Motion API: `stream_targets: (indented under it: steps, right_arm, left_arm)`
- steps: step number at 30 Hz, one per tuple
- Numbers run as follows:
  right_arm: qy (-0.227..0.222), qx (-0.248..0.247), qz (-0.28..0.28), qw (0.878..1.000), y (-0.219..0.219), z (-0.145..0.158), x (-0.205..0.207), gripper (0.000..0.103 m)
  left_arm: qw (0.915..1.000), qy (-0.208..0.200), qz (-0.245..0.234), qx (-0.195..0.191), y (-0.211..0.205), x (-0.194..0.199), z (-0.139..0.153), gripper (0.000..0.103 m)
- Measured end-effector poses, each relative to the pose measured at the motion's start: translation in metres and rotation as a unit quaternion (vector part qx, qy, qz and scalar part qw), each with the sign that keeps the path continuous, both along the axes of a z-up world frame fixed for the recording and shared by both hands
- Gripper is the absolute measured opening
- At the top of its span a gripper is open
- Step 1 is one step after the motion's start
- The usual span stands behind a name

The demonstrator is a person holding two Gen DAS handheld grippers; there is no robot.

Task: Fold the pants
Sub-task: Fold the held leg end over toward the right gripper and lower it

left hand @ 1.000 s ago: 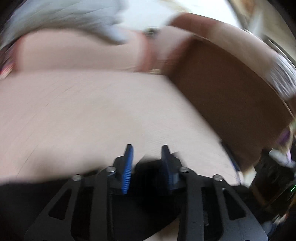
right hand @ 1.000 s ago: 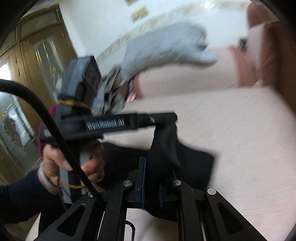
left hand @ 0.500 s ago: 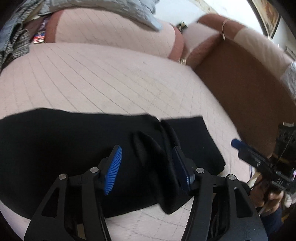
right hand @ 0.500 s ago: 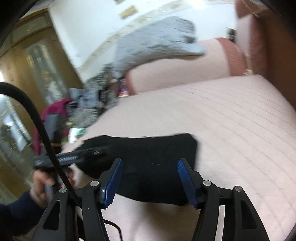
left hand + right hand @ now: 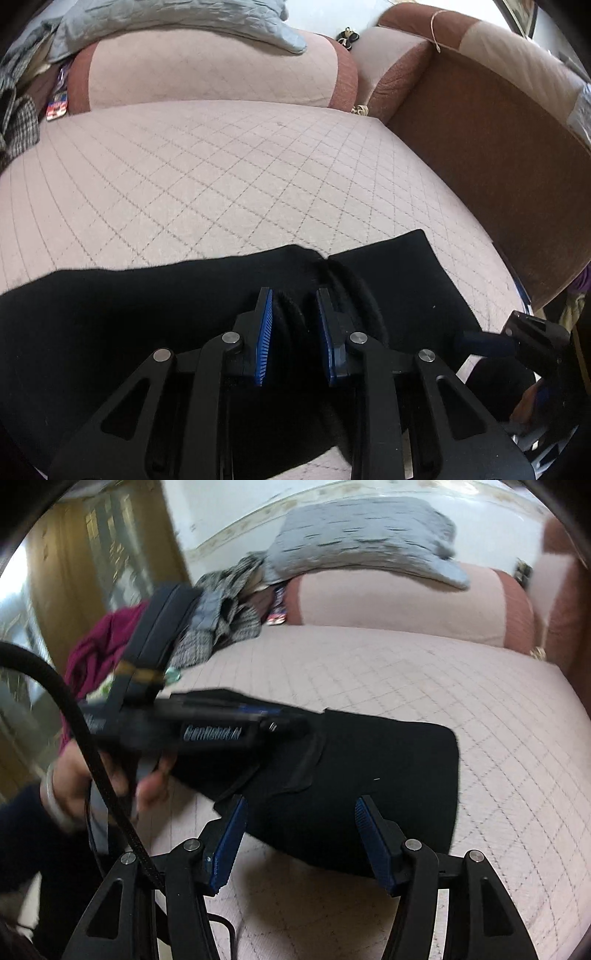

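Left wrist view. Black pants (image 5: 110, 314) spread flat on a pink quilted sofa seat (image 5: 221, 177), filling the lower half of the field from 9 o'clock to 3 o'clock. Left gripper (image 5: 293, 332) at 6 o'clock, blue pads (image 5: 264, 334) drawn close on a raised ridge of the black cloth; fold of fabric gripped between them and standing up off the seat. Flat, straight-edged panel of the pants at 3 o'clock of the pinch, lying on the cushion. Right gripper (image 5: 491, 341) just visible at 4 o'clock, at the near edge of that panel. Brown armrest (image 5: 498, 166) at 2 o'clock; pink back cushion (image 5: 210, 70) at 12 o'clock, with a grey quilted cloth (image 5: 166, 18) draped over its top.

Right wrist view. Right gripper (image 5: 299, 838) at 6 o'clock, blue fingers (image 5: 229, 842) spread wide, nothing between them but air; both tips just above the near hem of the pants (image 5: 369, 775). Pants at centre, folded edge toward 3 o'clock. Left gripper (image 5: 284, 720) entering from 9 o'clock, blurred, tip buried in a lifted bunch of the black fabric; holding hand (image 5: 110, 771) at 8 o'clock. Heap of mixed clothes (image 5: 221, 616) at 11 o'clock beyond the seat. Black cable (image 5: 85, 738) crossing from 9 to 7 o'clock.
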State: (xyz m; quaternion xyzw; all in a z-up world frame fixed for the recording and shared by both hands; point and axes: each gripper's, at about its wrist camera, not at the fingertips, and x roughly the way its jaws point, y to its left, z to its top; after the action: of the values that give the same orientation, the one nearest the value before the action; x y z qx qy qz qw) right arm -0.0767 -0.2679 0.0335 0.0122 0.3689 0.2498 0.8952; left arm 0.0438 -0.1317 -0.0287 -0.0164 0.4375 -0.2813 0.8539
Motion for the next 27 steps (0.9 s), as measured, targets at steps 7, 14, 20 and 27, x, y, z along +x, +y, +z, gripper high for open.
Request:
stream_targets:
  steps: [7, 14, 20, 27]
  right_arm:
    - [0.048, -0.047, -0.007, 0.998, 0.020, -0.026, 0.020, 0.019]
    - [0.048, 0.070, -0.024, 0.996, -0.008, -0.004, 0.017, 0.007]
    - [0.027, 0.176, 0.001, 0.984, -0.019, 0.024, 0.002, 0.007]
    - [0.086, 0.126, -0.019, 0.988, 0.018, -0.041, 0.033, 0.007]
  left_arm:
    - [0.9989, 0.012, 0.010, -0.044, 0.010, -0.001, -0.009, 0.022]
    - [0.9976, 0.015, 0.015, -0.065, 0.014, 0.002, -0.010, 0.022]
    - [0.9950, 0.019, 0.035, -0.092, 0.025, 0.006, -0.010, 0.022]
    - [0.9848, 0.042, 0.066, -0.155, 0.060, 0.008, -0.003, 0.039]
